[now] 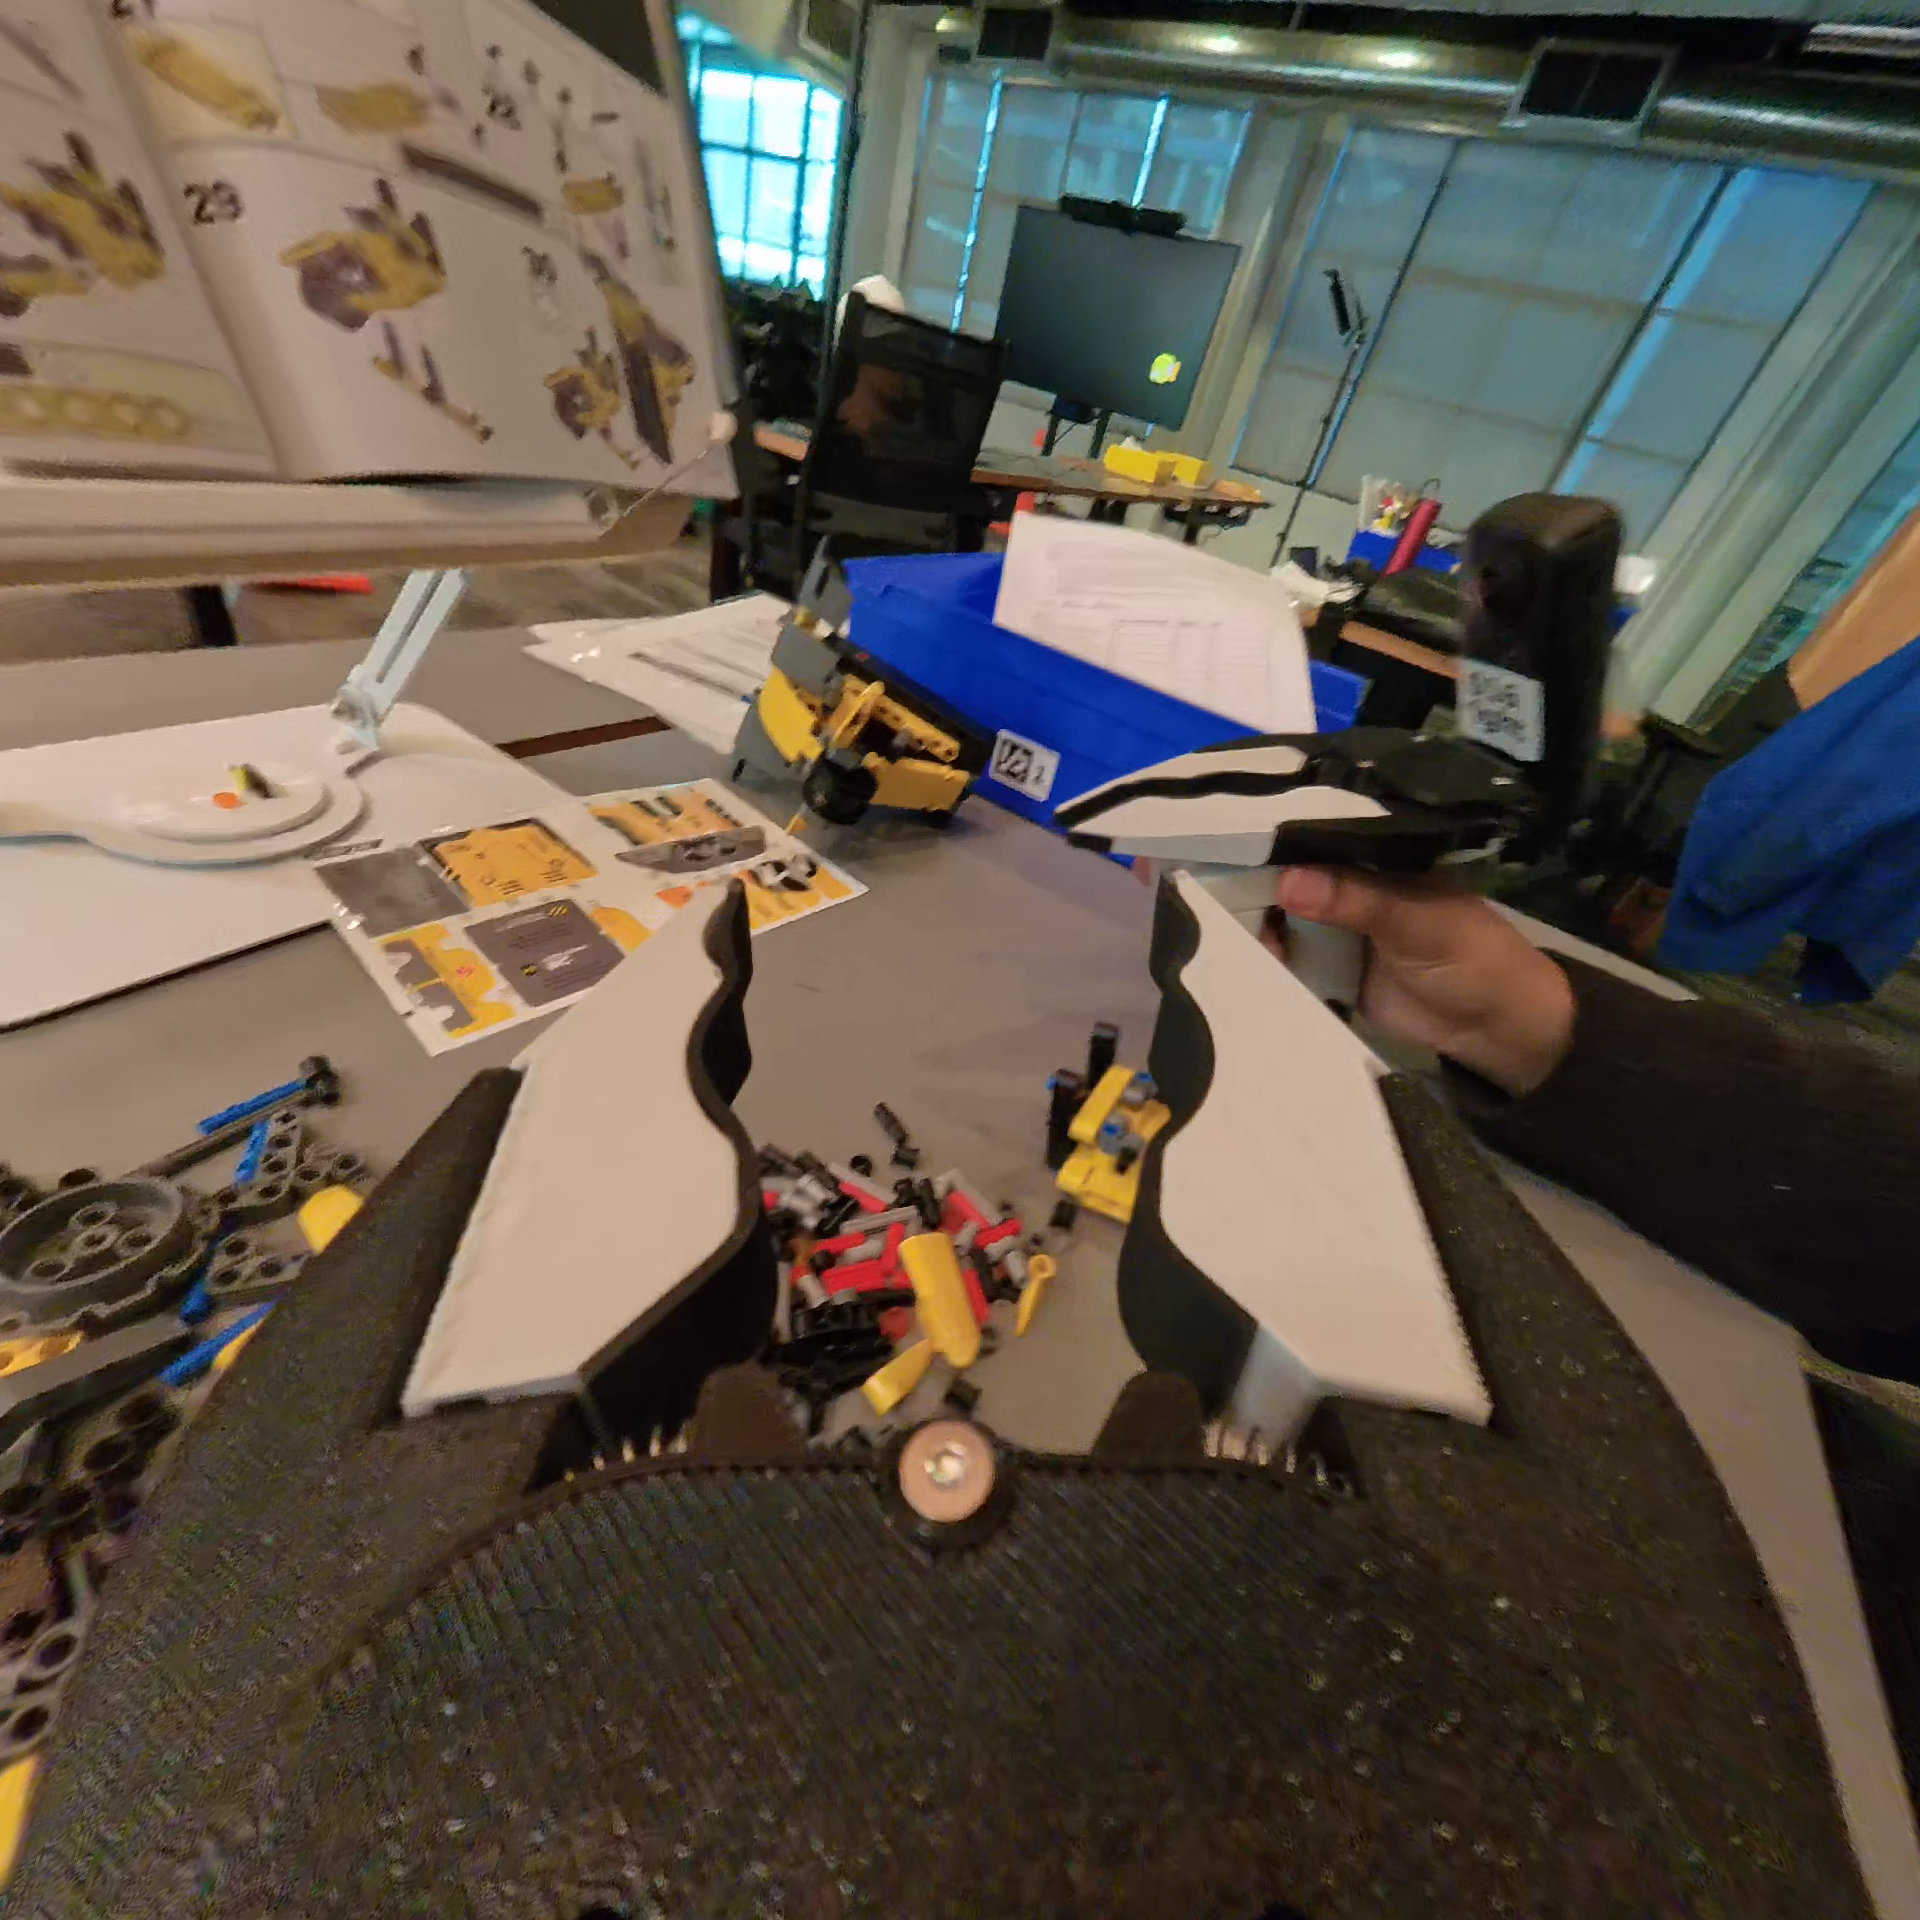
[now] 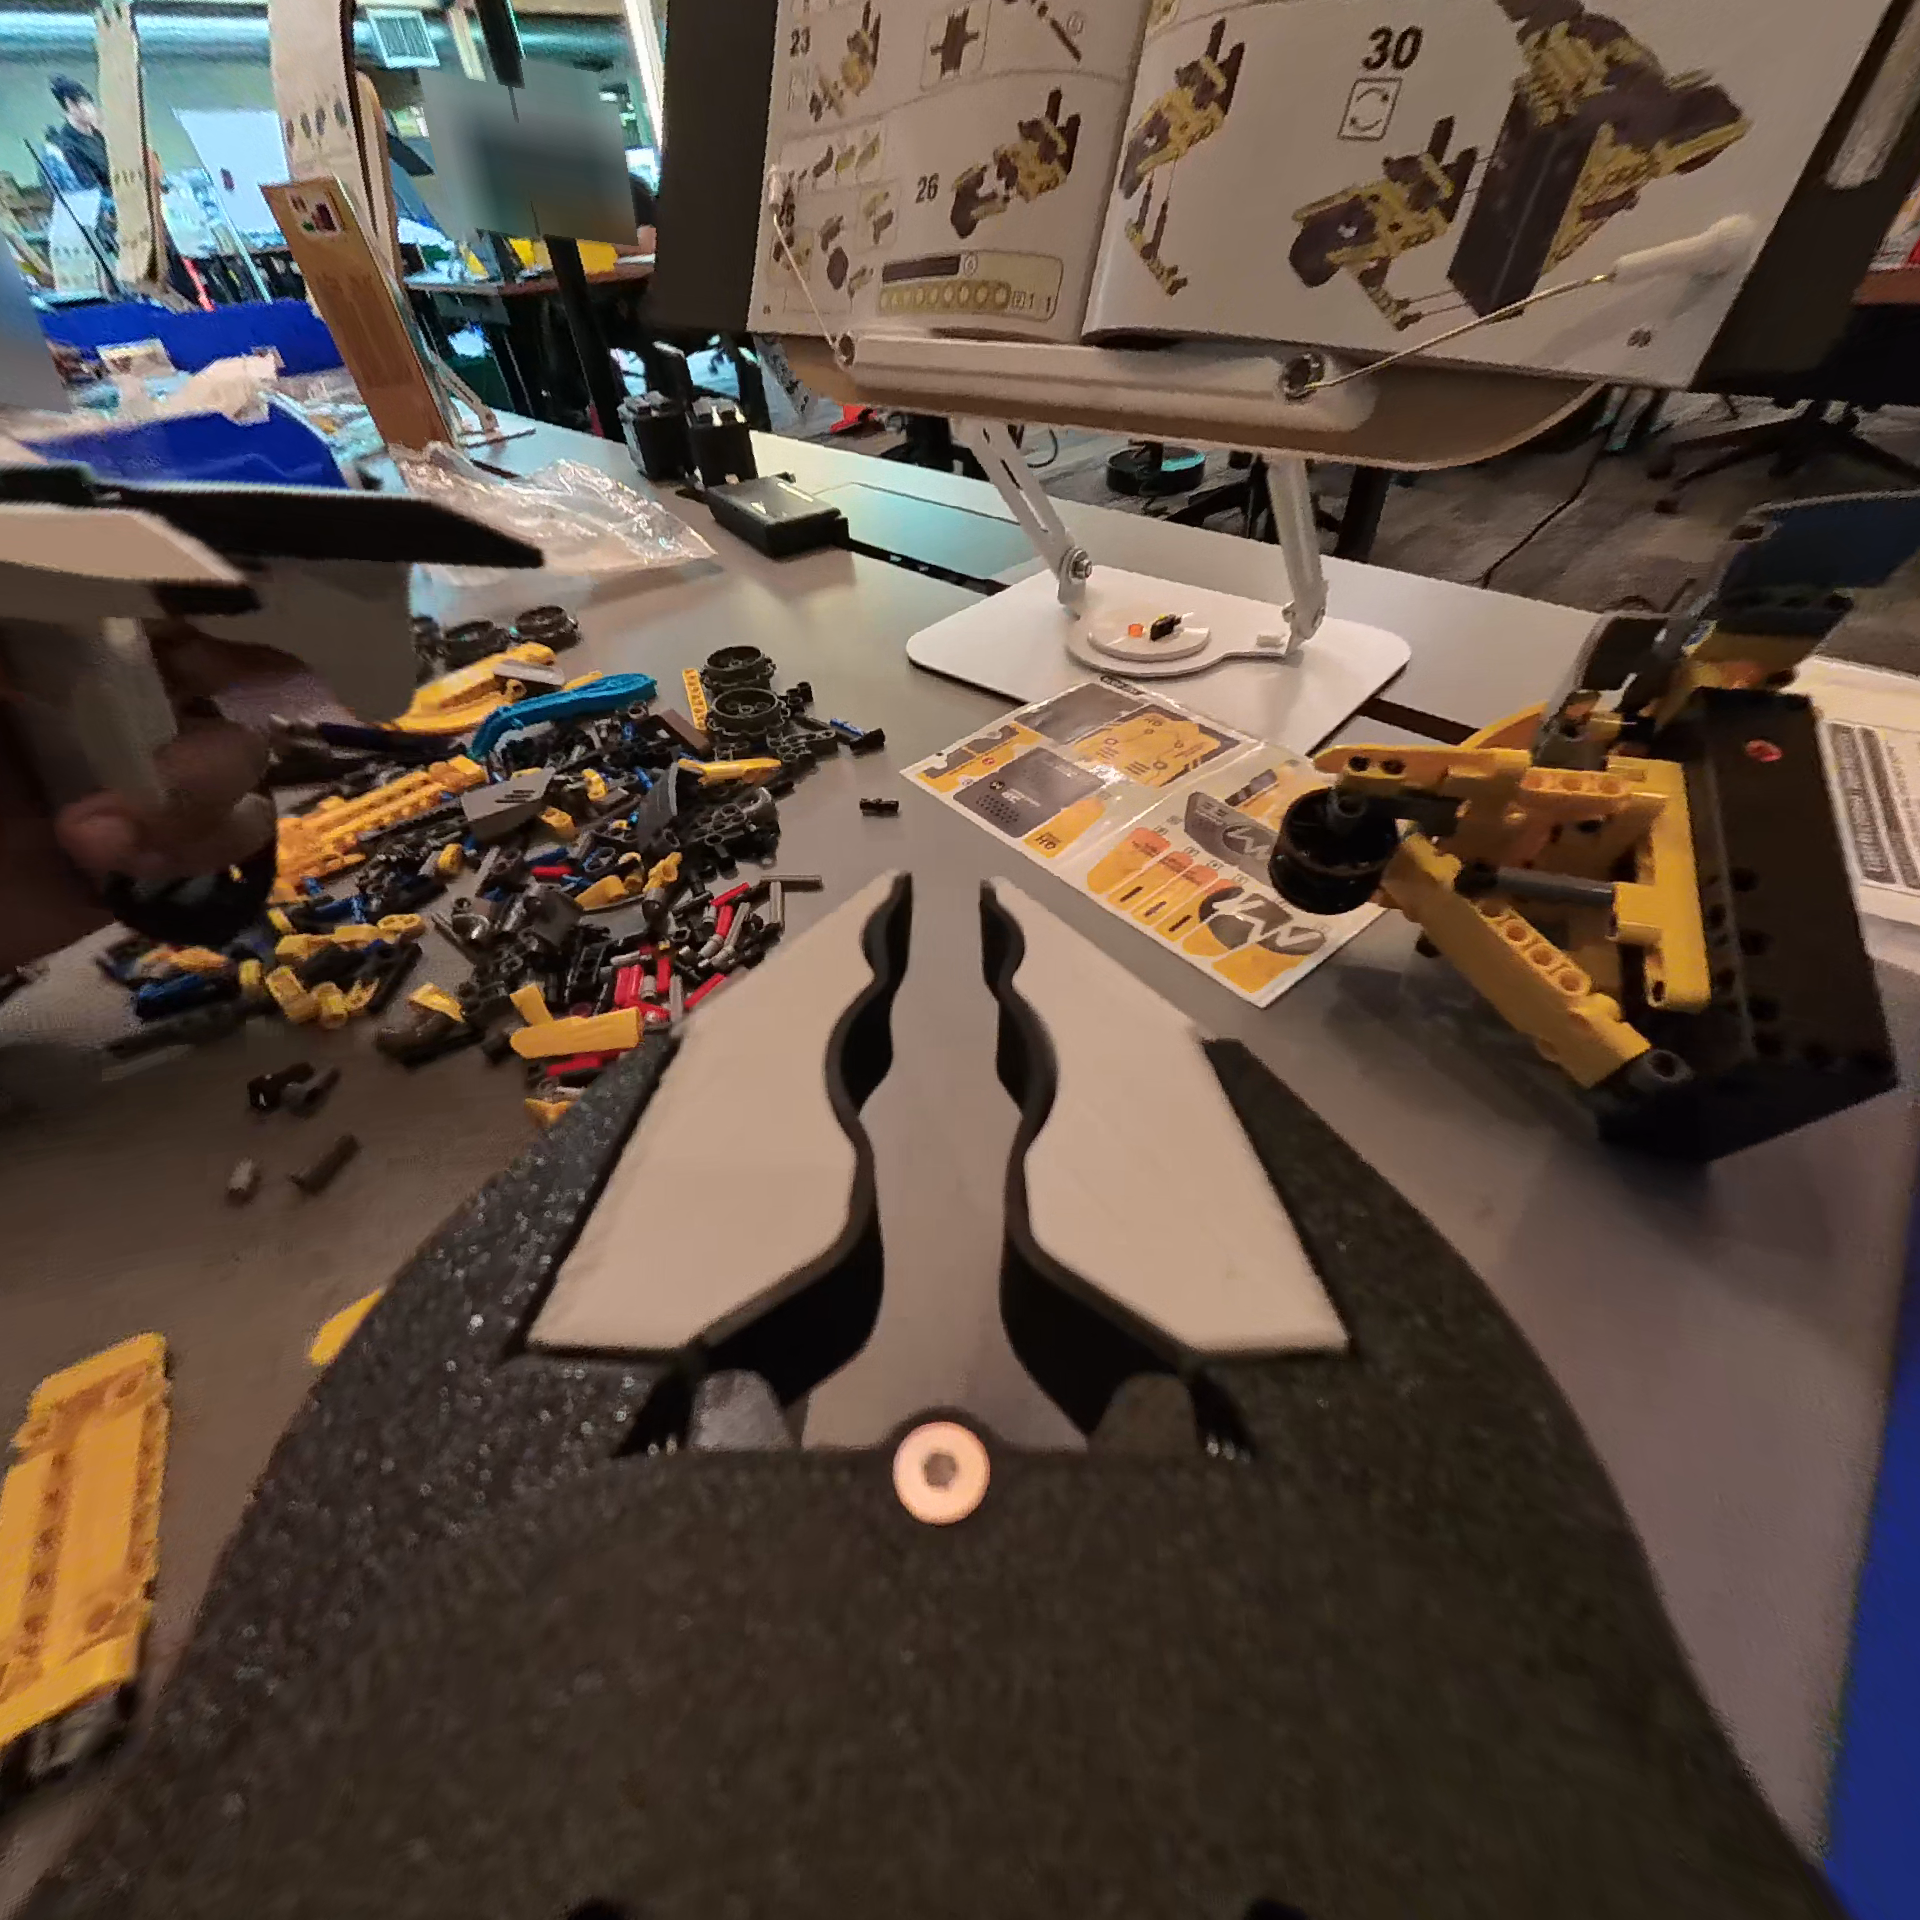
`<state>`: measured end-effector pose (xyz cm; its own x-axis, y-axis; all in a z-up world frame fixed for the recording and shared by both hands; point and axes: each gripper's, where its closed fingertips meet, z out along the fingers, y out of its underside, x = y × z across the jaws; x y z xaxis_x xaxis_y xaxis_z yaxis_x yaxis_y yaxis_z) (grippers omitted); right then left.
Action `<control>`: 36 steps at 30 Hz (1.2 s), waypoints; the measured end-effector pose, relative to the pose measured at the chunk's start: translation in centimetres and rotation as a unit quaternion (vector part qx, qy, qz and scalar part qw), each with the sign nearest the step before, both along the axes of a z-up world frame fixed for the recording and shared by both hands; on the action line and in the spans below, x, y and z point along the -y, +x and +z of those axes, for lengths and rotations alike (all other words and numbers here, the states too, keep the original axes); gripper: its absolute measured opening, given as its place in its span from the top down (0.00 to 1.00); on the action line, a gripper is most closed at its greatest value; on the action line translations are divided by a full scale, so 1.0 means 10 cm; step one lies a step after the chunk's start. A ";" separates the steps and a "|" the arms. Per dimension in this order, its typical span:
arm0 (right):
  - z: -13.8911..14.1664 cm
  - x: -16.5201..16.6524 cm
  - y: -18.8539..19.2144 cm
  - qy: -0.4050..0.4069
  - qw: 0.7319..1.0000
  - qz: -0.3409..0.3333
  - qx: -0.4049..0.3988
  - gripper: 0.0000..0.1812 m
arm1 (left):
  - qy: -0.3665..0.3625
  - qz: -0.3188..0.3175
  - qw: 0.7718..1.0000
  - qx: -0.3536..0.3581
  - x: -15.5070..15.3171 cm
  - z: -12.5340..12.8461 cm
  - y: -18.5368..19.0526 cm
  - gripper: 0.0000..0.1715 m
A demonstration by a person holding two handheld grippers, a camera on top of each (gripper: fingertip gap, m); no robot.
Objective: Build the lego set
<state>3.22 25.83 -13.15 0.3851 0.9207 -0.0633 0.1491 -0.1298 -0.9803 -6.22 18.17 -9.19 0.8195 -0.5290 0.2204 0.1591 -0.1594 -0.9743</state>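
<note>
The left tool (image 1: 951,904) hangs over the brick pile (image 1: 894,1273) on the grey desk (image 1: 935,997), fingers wide apart, empty. The right tool (image 2: 945,888), fingers nearly together and gripping nothing, points past the pile toward the sticker sheet (image 2: 1132,821). Right of the pile sits the half-built model (image 2: 1579,883); behind it, the manual (image 2: 1195,156) on its stand, in an open workshop.

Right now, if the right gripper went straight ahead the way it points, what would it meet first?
Probably the sticker sheet flat on the grey table; the right gripper holds nothing, and depth is uncertain.
</note>
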 end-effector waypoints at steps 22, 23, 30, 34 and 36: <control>0.42 0.11 0.25 -0.086 0.984 0.025 -0.152 0.83 | 0.036 -0.047 0.995 -0.077 0.20 -0.04 0.43 0.58; 0.42 0.12 0.25 -0.084 0.985 0.025 -0.150 0.83 | 0.033 -0.051 0.996 -0.072 0.20 -0.04 0.44 0.58; 0.44 0.16 0.27 -0.033 0.994 0.005 -0.108 0.81 | 0.021 -0.059 0.996 -0.065 0.20 -0.08 0.48 0.58; 0.61 0.29 0.51 -0.012 0.992 -0.027 -0.124 0.80 | 0.033 -0.060 0.996 -0.062 0.20 -0.08 0.46 0.58; 0.72 0.41 0.72 -0.009 0.984 -0.046 -0.173 0.79 | 0.041 -0.068 0.995 -0.065 0.21 -0.07 0.47 0.56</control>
